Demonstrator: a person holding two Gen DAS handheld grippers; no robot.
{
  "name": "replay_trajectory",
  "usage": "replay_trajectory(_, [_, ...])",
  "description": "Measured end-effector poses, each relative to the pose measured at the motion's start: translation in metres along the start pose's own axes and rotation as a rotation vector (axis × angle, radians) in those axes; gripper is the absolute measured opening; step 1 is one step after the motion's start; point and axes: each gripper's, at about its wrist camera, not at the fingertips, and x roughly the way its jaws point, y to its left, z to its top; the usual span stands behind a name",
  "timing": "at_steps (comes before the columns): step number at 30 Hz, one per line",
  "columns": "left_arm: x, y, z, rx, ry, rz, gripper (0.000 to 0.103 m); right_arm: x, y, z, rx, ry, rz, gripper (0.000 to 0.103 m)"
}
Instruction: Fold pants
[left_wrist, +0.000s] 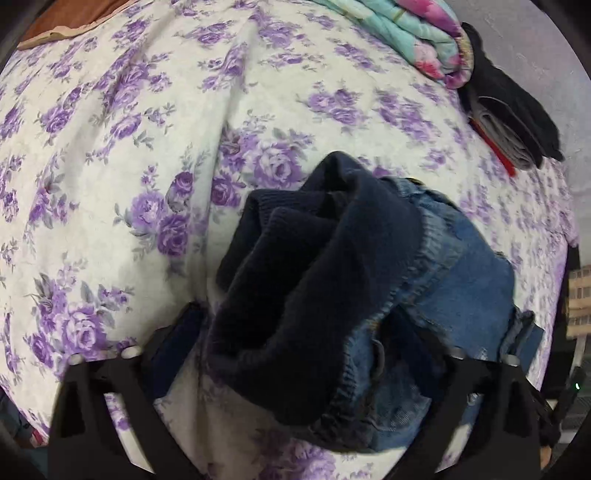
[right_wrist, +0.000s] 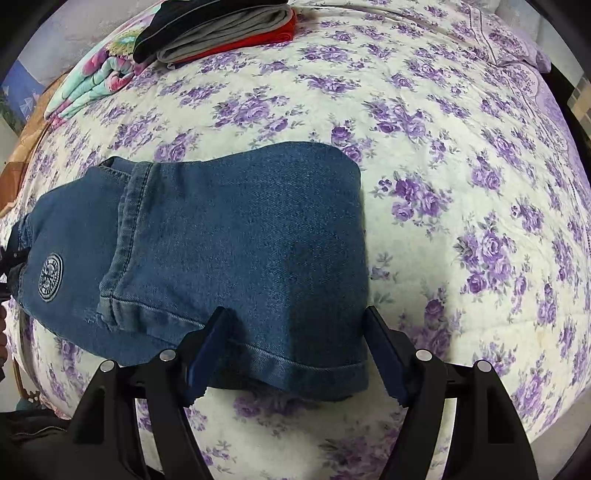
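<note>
Blue denim pants (right_wrist: 236, 236) lie folded on a bed with a purple-flowered cover (right_wrist: 461, 184). A round patch (right_wrist: 50, 272) shows near their left end. My right gripper (right_wrist: 295, 325) is open, its jaws straddling the hemmed leg ends at the near edge. In the left wrist view the pants' waist (left_wrist: 369, 295) is bunched, dark lining turned outward. My left gripper (left_wrist: 295, 321) is open around this bunch, its fingers on either side, not pinching it.
A stack of folded clothes, black, grey and red (right_wrist: 221, 37), lies at the far edge of the bed; it also shows in the left wrist view (left_wrist: 513, 122). A folded floral quilt (left_wrist: 413, 33) sits beside it. A brown headboard (left_wrist: 66, 18) is at the far left.
</note>
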Motion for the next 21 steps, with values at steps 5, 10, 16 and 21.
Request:
replay_trajectory(5, [-0.041, -0.042, -0.013, 0.183, -0.061, 0.132, 0.02, -0.001, -0.003, -0.001, 0.012, -0.018, 0.02, 0.075])
replay_trajectory(10, [-0.109, -0.135, -0.035, 0.495, -0.175, -0.055, 0.02, -0.003, -0.011, -0.005, 0.053, -0.028, 0.047, 0.075])
replay_trajectory(16, [-0.055, -0.197, -0.045, 0.656, -0.071, -0.263, 0.042, -0.015, -0.017, -0.007, 0.089, -0.053, 0.06, 0.075])
replay_trajectory(21, [0.022, -0.213, -0.057, 0.645, 0.147, -0.226, 0.054, -0.035, -0.023, -0.006, 0.125, -0.088, 0.093, 0.076])
